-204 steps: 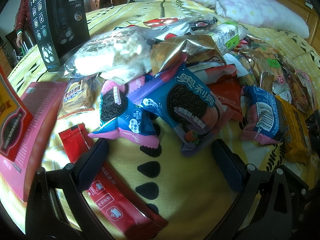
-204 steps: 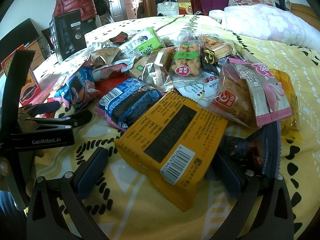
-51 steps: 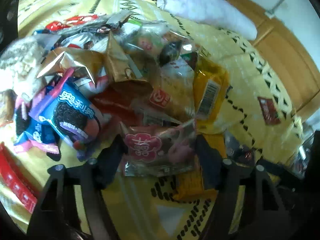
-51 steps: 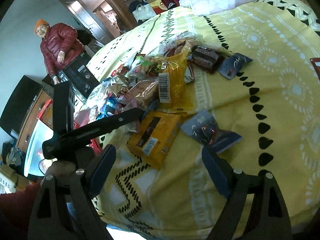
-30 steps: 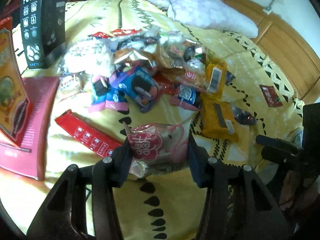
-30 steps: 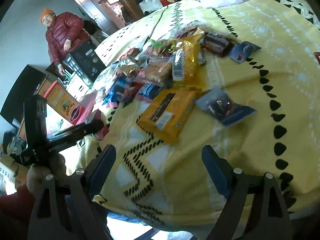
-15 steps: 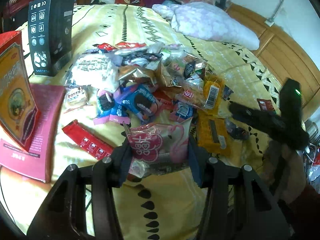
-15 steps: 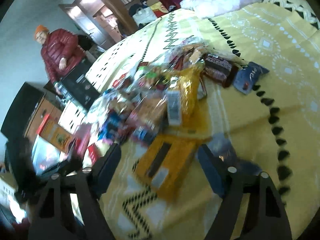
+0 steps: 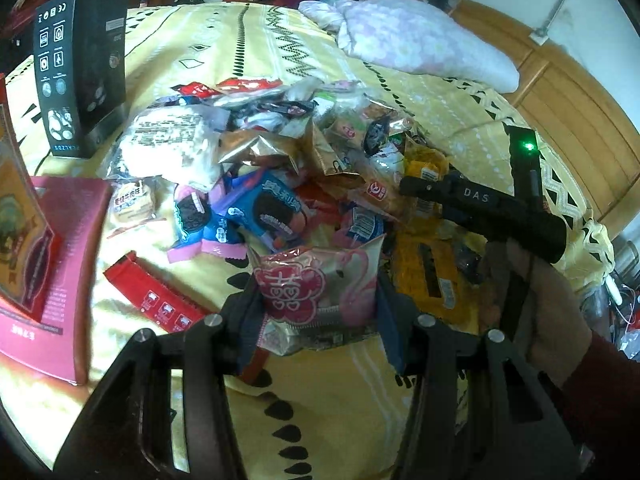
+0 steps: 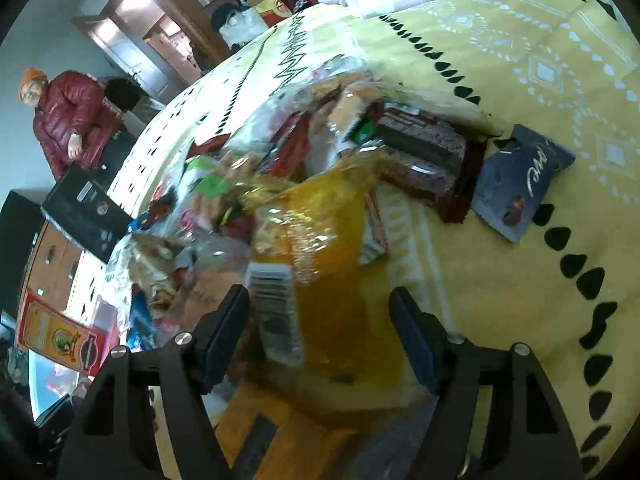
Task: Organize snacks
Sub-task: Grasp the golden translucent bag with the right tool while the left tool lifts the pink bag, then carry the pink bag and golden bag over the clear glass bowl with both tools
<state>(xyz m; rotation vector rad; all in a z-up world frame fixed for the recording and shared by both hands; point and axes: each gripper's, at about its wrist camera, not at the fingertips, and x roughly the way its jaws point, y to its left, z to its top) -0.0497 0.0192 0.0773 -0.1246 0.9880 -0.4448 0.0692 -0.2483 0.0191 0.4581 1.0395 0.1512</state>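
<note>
A heap of wrapped snacks (image 9: 280,152) lies on the yellow bedspread (image 9: 332,404). My left gripper (image 9: 318,316) is shut on a pink packet with a red flower mark (image 9: 312,284) and holds it above the spread, in front of the heap. In the right wrist view my right gripper (image 10: 320,312) hangs low over a clear yellow packet with a barcode (image 10: 316,248). Its jaws are closing, the packet lies between them, and the pads do not touch it. The left wrist view shows a hand (image 9: 536,292) at the heap's right side, carrying that gripper.
A black carton (image 9: 80,68) and a red box (image 9: 60,264) stand at the left, with a red stick pack (image 9: 156,300) beside them. An orange packet (image 9: 432,276), a brown packet (image 10: 424,152) and a dark blue one (image 10: 520,184) lie nearby. A person in a red jacket (image 10: 68,120) stands beyond the bed.
My right gripper has dropped in over the heap onto the yellow barcode packet, and its jaws have narrowed. The left gripper stays put with the pink packet.
</note>
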